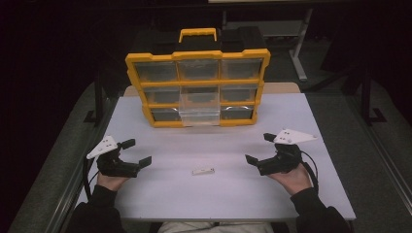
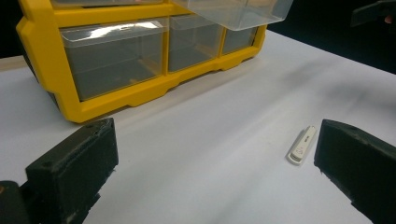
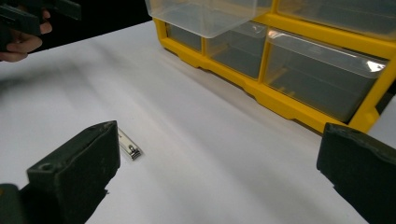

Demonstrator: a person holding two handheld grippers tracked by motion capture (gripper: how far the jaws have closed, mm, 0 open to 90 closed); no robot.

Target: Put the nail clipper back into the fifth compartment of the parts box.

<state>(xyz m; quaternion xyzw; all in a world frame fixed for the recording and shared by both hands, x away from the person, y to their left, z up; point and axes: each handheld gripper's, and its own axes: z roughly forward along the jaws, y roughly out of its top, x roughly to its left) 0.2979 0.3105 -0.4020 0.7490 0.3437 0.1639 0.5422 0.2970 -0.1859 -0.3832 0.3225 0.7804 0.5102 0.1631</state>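
Table [image 1: 291, 194]: white top, my work surface
Organiser [image 1: 197, 56]: yellow frame, clear drawers in three rows, standing upright at the far edge; bottom middle drawer [image 1: 199, 112] pulled out, looks empty
Left gripper [image 1: 132, 152]: jaws wide, holding nothing, resting left of centre
Right gripper [image 1: 259, 148]: jaws wide, holding nothing, resting right of centre
USB stick [image 1: 203, 171]: small, white, flat on the table between my grippers, well apart from the organiser
Step, as I judge it: approach, nothing grasped yet; next I bring one gripper over the stick, pinch its narrow sides, carry it to the open drawer
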